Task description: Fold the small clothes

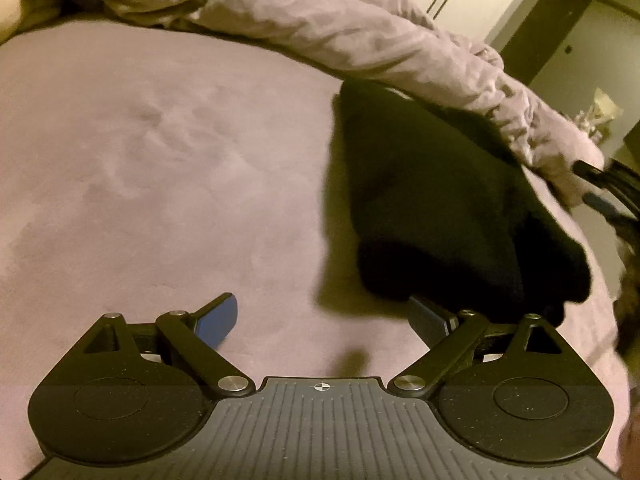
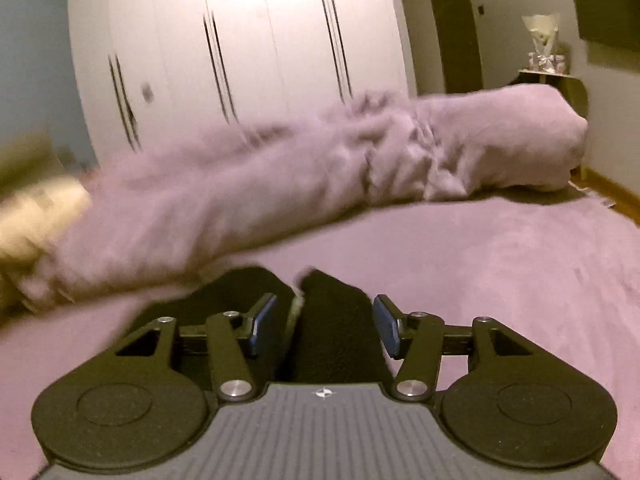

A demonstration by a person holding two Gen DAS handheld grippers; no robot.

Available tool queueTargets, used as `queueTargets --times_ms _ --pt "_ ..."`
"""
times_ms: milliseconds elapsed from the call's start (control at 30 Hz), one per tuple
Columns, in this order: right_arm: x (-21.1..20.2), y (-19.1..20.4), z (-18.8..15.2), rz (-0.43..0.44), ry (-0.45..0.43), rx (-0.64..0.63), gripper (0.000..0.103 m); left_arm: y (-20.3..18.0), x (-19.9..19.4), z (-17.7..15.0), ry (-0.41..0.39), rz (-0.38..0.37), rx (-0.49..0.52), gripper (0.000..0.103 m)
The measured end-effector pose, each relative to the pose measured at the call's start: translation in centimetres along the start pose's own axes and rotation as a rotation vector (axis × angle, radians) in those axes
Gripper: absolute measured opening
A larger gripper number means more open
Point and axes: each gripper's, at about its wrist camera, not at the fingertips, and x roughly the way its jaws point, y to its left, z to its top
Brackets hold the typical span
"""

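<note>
A small black garment (image 1: 440, 208) lies bunched on the mauve bed cover (image 1: 160, 160), to the right of my left gripper (image 1: 324, 320). My left gripper is open wide and empty; its right finger (image 1: 430, 320) sits just under the garment's near edge. The right gripper shows at the far right of the left wrist view (image 1: 604, 192). In the right wrist view the black garment (image 2: 336, 320) lies between and under the fingers of my right gripper (image 2: 324, 324), which is open around it, not closed on it.
A rumpled mauve duvet (image 2: 280, 184) is rolled along the far side of the bed. White wardrobe doors (image 2: 260, 40) stand behind. A yellowish pillow (image 2: 32, 216) lies at the left. A wooden floor strip (image 2: 612, 192) marks the bed's far right edge.
</note>
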Motion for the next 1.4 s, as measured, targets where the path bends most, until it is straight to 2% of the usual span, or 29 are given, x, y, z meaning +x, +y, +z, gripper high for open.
queueTargets --times_ms 67,167,233,300,400,433,500,533,567,667,733,800,833,900,967,1033,1100,1133,1200,1267,1333,1400 --pt "-1.4 1.0 -1.2 0.081 0.046 -0.019 0.065 -0.1 -0.2 -0.5 0.007 -0.012 -0.024 0.096" --pt "0.5 2.2 -3.3 0.052 0.168 -0.07 0.066 -0.4 -0.9 -1.2 0.03 -0.02 -0.035 0.096" --pt "2.5 1.6 -4.1 0.066 0.257 0.015 0.066 -0.7 -1.4 -1.5 0.042 0.001 -0.019 0.096" --pt "4.1 0.4 -4.4 0.143 0.323 0.183 0.063 -1.0 -1.9 -1.6 0.046 0.048 0.006 0.096" --pt "5.4 -0.1 -4.1 0.183 0.309 0.275 0.058 -1.4 -2.1 -1.7 0.062 0.114 0.035 0.096" --pt "6.2 -0.2 -4.1 0.178 0.329 0.302 0.053 -1.4 -2.1 -1.6 0.064 0.121 0.036 0.096" --pt "7.2 -0.5 -4.2 0.16 0.36 0.334 0.037 -1.6 -2.2 -1.6 0.064 0.131 0.033 0.096" --pt "7.5 -0.4 -3.9 0.155 0.359 0.311 0.025 -1.7 -2.2 -1.5 0.065 0.133 0.034 0.096" --pt "7.4 0.1 -3.7 0.145 0.347 0.25 0.021 -1.8 -2.2 -1.6 0.068 0.136 0.037 0.096" --pt "5.2 2.7 -3.0 0.055 0.257 0.007 0.016 -2.2 -2.2 -1.5 0.071 0.162 0.06 0.096" --pt "3.0 3.0 -2.1 0.017 0.148 -0.059 0.012 -2.5 -2.2 -1.4 0.063 0.176 0.068 0.096" --pt "1.4 2.6 -1.7 -0.058 0.059 -0.114 0.009 -2.4 -2.1 -1.3 0.062 0.173 0.073 0.096" --pt "1.5 2.0 -2.0 -0.076 0.06 -0.122 0.009 -2.5 -2.0 -1.3 0.06 0.172 0.075 0.096" --pt "3.4 0.0 -3.6 -0.105 0.165 -0.053 0.009 -2.5 -1.6 -1.1 0.061 0.174 0.076 0.096" --pt "6.0 -0.9 -6.8 -0.146 0.252 -0.132 0.01 -2.6 -1.2 -0.8 0.066 0.171 0.065 0.096" --pt "6.1 -0.5 -8.2 -0.153 0.208 -0.221 0.01 -2.4 -1.2 -0.2 0.062 0.148 0.058 0.096" --pt "5.7 -0.5 -7.3 -0.141 0.211 -0.193 0.011 -2.1 -1.3 0.7 0.043 0.139 0.061 0.096" --pt "5.5 -0.7 -6.7 -0.127 0.219 -0.173 0.013 -1.9 -1.3 1.3 0.032 0.132 0.06 0.096" --pt "4.9 -0.6 -6.0 -0.115 0.209 -0.176 0.025 -1.4 -1.1 2.9 0.016 0.095 0.046 0.096" --pt "4.1 -0.5 -5.2 -0.121 0.203 -0.196 0.054 -1.0 -0.5 4.3 0.008 0.041 0.019 0.096" --pt "3.6 -0.6 -4.7 -0.108 0.193 -0.2 0.067 -0.7 1.0 5.9 0.032 -0.041 -0.004 0.096" --pt "3.5 -1.4 -4.3 -0.045 0.205 -0.152 0.079 -0.5 3.1 7.2 0.072 -0.11 -0.021 0.096"
